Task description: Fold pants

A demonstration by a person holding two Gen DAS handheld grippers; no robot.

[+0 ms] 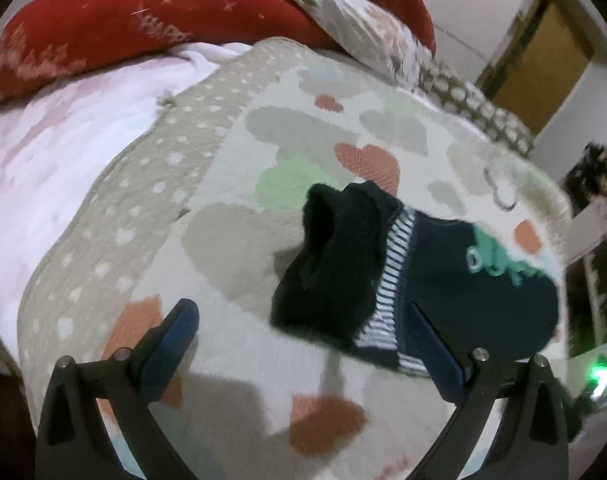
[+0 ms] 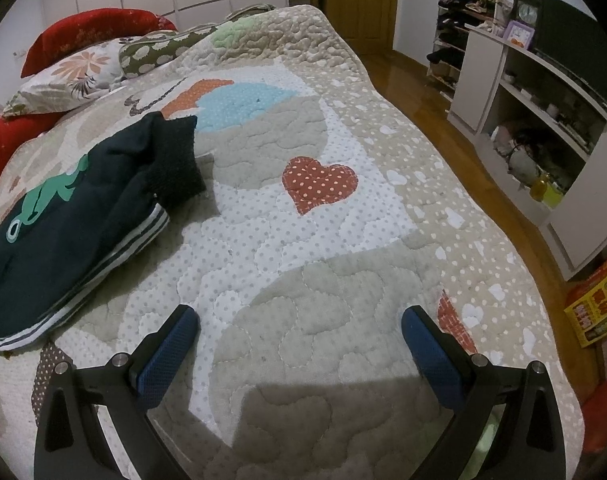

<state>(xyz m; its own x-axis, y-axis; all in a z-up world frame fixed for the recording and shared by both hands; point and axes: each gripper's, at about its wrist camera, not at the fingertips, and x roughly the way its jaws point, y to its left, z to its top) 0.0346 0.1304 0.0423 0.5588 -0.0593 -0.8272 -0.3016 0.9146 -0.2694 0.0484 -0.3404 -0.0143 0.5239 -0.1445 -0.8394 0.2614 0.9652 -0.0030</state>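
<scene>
The dark navy pants (image 1: pixel 443 280) lie bunched on the quilted bedspread (image 1: pixel 231 240), with a white-striped band, a green print and a black ribbed cuff (image 1: pixel 335 256) folded over. My left gripper (image 1: pixel 303 344) is open and empty, hovering just in front of them. In the right wrist view the pants (image 2: pixel 75 216) lie at the left. My right gripper (image 2: pixel 299 344) is open and empty over bare quilt, to the right of the pants.
Red pillows (image 1: pixel 143 20) and a floral pillow (image 2: pixel 71 72) lie at the head of the bed. The bed's right edge drops to a wooden floor (image 2: pixel 435 104). A white shelf unit (image 2: pixel 535 120), a yellow box (image 2: pixel 599 304) and a door (image 2: pixel 355 4) stand beyond.
</scene>
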